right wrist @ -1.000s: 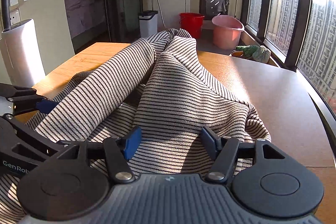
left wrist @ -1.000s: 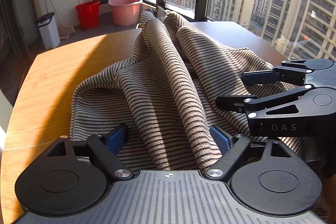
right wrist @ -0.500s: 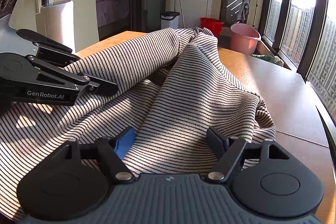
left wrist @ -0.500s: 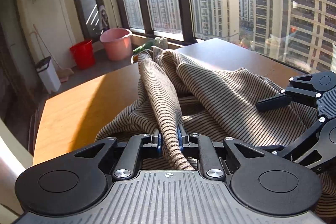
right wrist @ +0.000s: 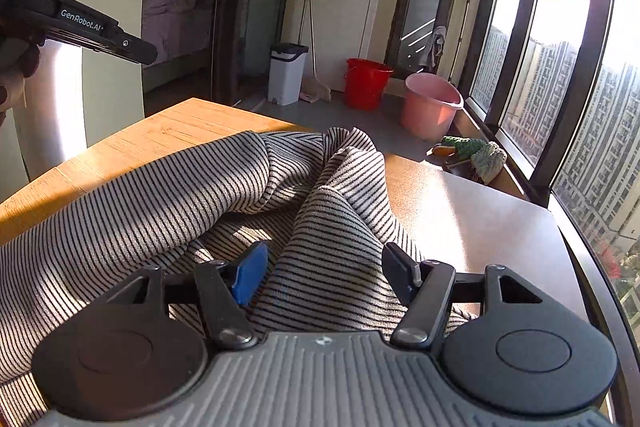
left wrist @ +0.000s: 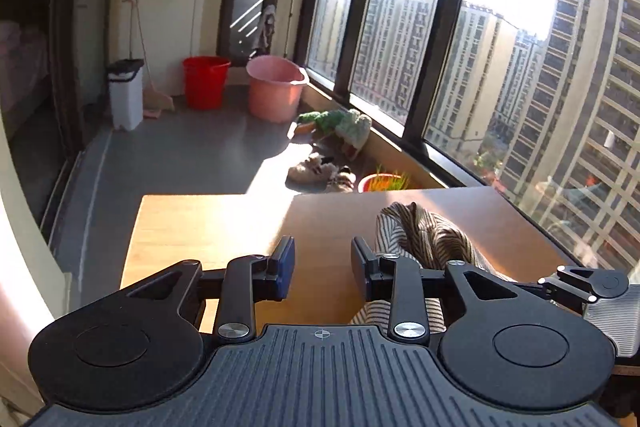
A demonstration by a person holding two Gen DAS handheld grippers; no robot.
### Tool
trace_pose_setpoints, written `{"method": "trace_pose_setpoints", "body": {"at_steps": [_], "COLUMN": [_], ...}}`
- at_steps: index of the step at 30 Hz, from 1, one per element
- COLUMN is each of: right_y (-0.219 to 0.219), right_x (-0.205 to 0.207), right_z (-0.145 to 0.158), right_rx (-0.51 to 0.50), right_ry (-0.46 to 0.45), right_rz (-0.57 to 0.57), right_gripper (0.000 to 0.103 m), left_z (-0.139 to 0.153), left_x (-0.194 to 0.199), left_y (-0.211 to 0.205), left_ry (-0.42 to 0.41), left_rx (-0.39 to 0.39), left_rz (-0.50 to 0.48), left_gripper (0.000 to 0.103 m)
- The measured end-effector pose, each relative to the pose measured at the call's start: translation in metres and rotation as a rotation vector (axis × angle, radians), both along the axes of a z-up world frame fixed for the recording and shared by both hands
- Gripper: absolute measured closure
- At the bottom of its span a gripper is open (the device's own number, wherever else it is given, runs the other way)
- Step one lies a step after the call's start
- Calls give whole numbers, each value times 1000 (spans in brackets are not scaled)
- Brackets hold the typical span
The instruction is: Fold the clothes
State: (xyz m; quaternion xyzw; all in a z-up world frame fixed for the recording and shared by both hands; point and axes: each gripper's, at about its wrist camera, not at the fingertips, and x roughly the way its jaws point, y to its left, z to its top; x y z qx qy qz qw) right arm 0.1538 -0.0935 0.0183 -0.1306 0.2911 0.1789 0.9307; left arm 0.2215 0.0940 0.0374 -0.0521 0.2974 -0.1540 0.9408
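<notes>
A beige garment with thin dark stripes [right wrist: 168, 211] lies crumpled on the wooden table [right wrist: 168, 131]. My right gripper [right wrist: 324, 275] is open, its jaws standing either side of a raised fold of the garment. My left gripper [left wrist: 322, 273] is open and empty, raised above the table [left wrist: 192, 223]; only a bunched end of the garment [left wrist: 424, 239] shows to the right of its right finger. The left gripper also shows in the right wrist view [right wrist: 84, 27], high at the upper left. The right gripper's side shows in the left wrist view [left wrist: 588, 285], low at the right.
A white bin [left wrist: 126, 95], a red bucket [left wrist: 205, 81] and a pink basin [left wrist: 276, 87] stand on the floor beyond the table. Large windows run along the right. A white standing appliance [right wrist: 60, 107] is beside the table's left edge.
My left gripper was shut on a garment fold half a second ago; it has let go, opened and risen clear. The right gripper stays open over the garment, which has sunk lower.
</notes>
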Motion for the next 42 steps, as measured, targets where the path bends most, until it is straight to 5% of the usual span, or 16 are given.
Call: {"method": "trace_pose_setpoints", "body": {"at_steps": [2, 7, 9, 13, 18, 21, 24, 28, 33, 39, 42], "right_y": [-3, -64, -85, -102, -115, -121, -114, -104, -109, -75, -37], "right_x": [12, 25, 40, 67, 73, 75, 89, 110, 99, 33, -7], "right_z": [0, 61, 69, 38, -2, 1, -8, -20, 11, 20, -2], "right_rx": [-22, -7, -25, -118, -67, -15, -58, -125, -14, 176, 155], "right_ry": [27, -158, -174, -135, -68, -81, -86, -91, -142, 13, 92], "right_rz": [22, -123, -190, -248, -260, -240, -231, -219, -294, -5, 175], "right_gripper": [92, 98, 98, 98, 98, 98, 98, 97, 79, 74, 67], "left_z": [-14, -54, -65, -68, -40, -37, -50, -56, -21, -39, -47], "left_x": [4, 22, 28, 33, 58, 83, 102, 101, 75, 55, 45], "left_y": [-12, -36, -44, -51, -28, -12, -7, 12, 40, 23, 14], "left_ry": [49, 151, 156, 90, -38, -11, 48, 89, 56, 94, 113], "left_rx": [11, 25, 41, 139, 305, 297, 326, 280, 193, 156, 137], "left_rz": [-57, -150, -159, -120, 22, 64, 103, 154, 196, 90, 37], "left_gripper": [40, 31, 36, 83, 91, 91, 85, 58, 46, 24, 20]}}
